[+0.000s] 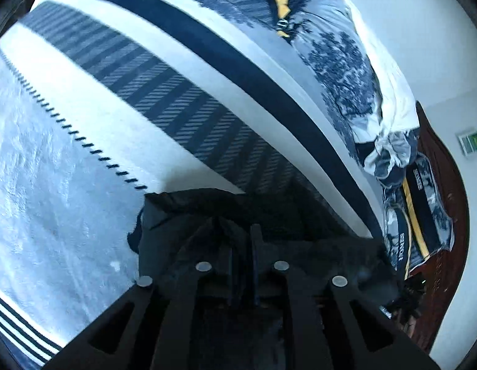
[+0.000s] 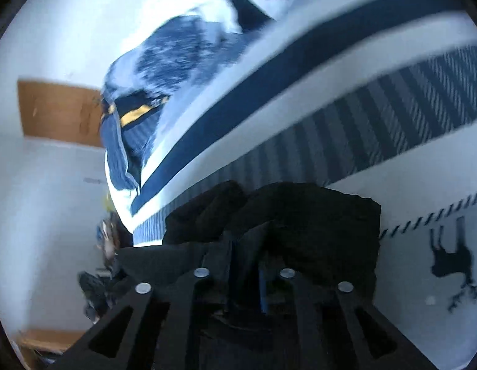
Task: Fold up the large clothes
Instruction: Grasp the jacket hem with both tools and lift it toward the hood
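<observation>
Left gripper [image 1: 242, 240]: the jaws stand close together with a narrow gap. Dark cloth bunches around and between the fingers, but whether the pads press on it cannot be told.

Right gripper [image 2: 246, 246]: the jaws are likewise nearly closed, a slim gap showing. Black fabric lies between and over the fingertips; the grip itself is hidden in shadow, so its state cannot be told.

The black garment [image 2: 300, 215] lies crumpled on the bed directly ahead of both grippers. In the left view it appears as a dark heap [image 1: 207, 212] at the fingertips.

The garment rests on a bedspread [image 1: 68, 185] with a pale field, a row of dark stitches, a diagonal-striped grey band and a solid navy stripe. A black deer figure [image 2: 451, 259] is printed on it to the right of the garment in the right view.

Beyond the stripes lies a rumpled blue-and-white quilt [image 1: 340, 71] with a yellow band. A dark wooden headboard [image 1: 445, 185] stands behind it, against a white wall [image 1: 439, 61].
</observation>
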A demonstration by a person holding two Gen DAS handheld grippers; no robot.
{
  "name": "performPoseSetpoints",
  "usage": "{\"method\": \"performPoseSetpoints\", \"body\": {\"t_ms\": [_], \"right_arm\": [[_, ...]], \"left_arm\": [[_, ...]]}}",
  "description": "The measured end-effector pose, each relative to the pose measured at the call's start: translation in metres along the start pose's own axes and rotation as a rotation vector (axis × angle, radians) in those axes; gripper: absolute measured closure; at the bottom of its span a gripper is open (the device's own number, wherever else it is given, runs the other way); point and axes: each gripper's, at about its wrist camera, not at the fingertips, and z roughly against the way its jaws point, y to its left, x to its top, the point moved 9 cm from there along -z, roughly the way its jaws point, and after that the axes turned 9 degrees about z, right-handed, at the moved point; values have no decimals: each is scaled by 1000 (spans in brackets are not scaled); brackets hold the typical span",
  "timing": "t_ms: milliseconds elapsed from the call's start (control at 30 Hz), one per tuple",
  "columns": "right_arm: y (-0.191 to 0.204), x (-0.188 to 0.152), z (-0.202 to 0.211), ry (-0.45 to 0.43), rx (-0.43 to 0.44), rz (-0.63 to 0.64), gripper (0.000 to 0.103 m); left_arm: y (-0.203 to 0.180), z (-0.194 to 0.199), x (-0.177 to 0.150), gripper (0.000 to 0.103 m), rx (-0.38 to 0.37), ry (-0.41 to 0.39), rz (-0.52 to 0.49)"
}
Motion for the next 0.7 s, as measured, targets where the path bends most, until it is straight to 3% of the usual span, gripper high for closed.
{"method": "performPoseSetpoints", "body": {"t_ms": [33,100,133,167,267,333,433,533,567,600,633,667,700], "right_arm": [[-7,1,3,-12,5,-16,82],[-18,8,17,-71,11,-41,61],[-21,11,29,-114,10,-47,29],[-24,13,44,-178,10,-47,22],[-17,-3,68,-215,22,10,22],[-10,-28,75,-208,-33,94,22],[-9,-68,61,-144,-155,232,22],[-12,-89,37,-65,-210,287,22],[-11,-91,28,-48,-223,298,24],[-11,-93,19,-26,-230,304,30],[-11,-94,10,5,-243,306,60],[-10,-95,8,17,-230,291,85],[-7,-95,10,15,-221,283,88]], "left_arm": [[6,5,3,80,-3,-13,23],[14,20,9,57,1,-79,46],[19,29,11,41,20,-121,52],[25,42,11,38,53,-170,47],[24,57,-5,38,64,-191,-7],[29,57,-27,38,124,-187,-62],[35,41,-54,38,191,-142,-103],[30,25,-70,38,208,-116,-151],[28,21,-72,41,224,-116,-170],[27,15,-75,52,268,-124,-199],[24,11,-78,91,272,-111,-211],[20,10,-80,98,259,-95,-215],[13,16,-79,99,241,-118,-220]]}}
